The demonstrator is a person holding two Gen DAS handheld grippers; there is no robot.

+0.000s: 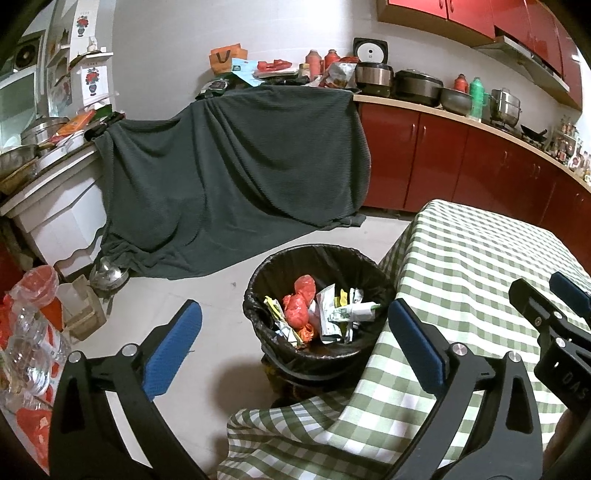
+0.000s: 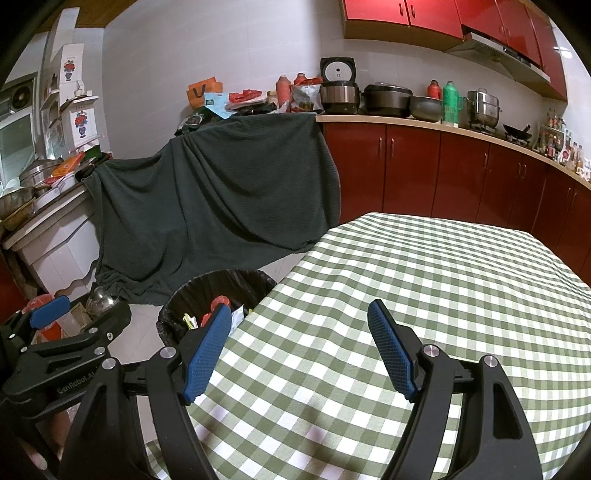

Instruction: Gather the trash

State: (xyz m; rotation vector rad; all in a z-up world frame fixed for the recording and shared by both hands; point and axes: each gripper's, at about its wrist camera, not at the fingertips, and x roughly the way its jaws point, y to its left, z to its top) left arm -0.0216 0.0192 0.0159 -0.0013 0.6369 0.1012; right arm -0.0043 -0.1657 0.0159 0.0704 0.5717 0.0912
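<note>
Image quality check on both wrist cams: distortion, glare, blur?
Left wrist view: strong fisheye bend along the counter edge, dark vignette corners, trash bin sharp. Right wrist view: same barrel bend, glare on the red upper cabinets, checked tablecloth crisp, no motion blur.

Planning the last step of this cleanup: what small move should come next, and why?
Probably draw the left gripper back from the trash bin. Its jaws stand wide open and empty above the bin, wrappers and red bags already lie inside, and the checkered tablecloth shows no litter in view. The right gripper is open and empty too.
</note>
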